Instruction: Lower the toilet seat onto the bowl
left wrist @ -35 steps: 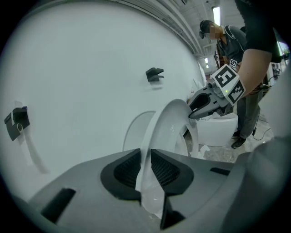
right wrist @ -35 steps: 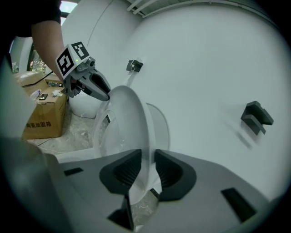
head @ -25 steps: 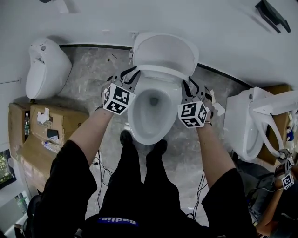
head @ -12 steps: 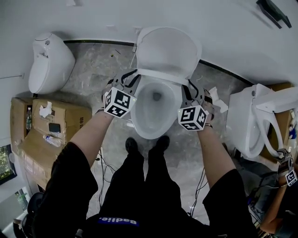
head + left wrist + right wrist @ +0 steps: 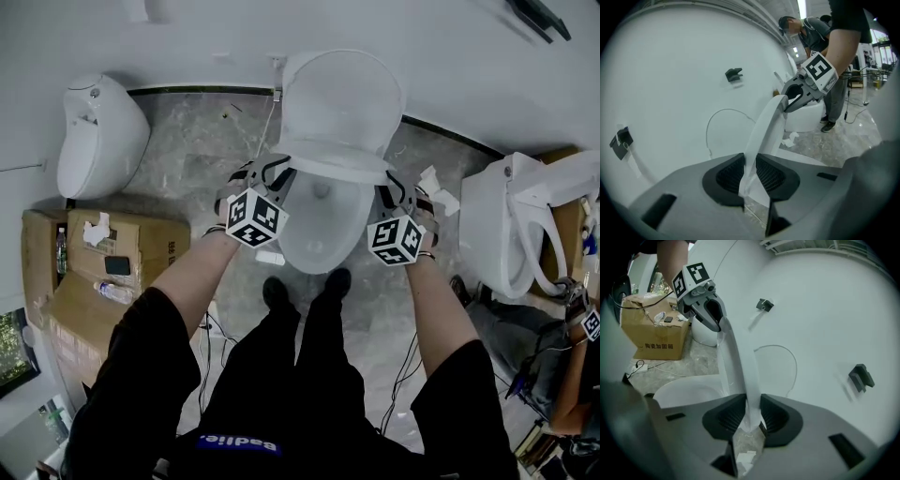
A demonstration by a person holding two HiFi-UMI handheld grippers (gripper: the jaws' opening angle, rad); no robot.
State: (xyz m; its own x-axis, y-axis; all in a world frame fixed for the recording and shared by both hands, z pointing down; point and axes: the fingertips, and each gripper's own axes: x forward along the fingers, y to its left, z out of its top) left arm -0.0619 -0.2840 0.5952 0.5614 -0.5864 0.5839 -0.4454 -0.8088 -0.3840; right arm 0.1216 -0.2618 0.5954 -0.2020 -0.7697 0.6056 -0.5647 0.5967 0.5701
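The white toilet's lid (image 5: 342, 98) stands upright against the wall. Its seat (image 5: 337, 164) hangs tilted partway over the bowl (image 5: 323, 230). My left gripper (image 5: 279, 173) is shut on the seat's left edge and my right gripper (image 5: 386, 190) on its right edge. In the left gripper view the seat rim (image 5: 764, 126) runs between the black pads of the left gripper (image 5: 751, 176), with the right gripper (image 5: 794, 96) on the far side. In the right gripper view the seat rim (image 5: 738, 366) is pinched in the right gripper (image 5: 751, 417), and the left gripper (image 5: 712, 315) holds the far end.
A second white toilet (image 5: 94, 136) stands at the left beside cardboard boxes (image 5: 103, 253). A third toilet (image 5: 525, 234) with its seat up is at the right, near another person's arm (image 5: 567, 375). Crumpled paper (image 5: 436, 202) and cables (image 5: 202, 328) lie on the floor.
Both grippers have come toward me and down, each still closed on the seat. The seat has swung away from the lid and further over the bowl.
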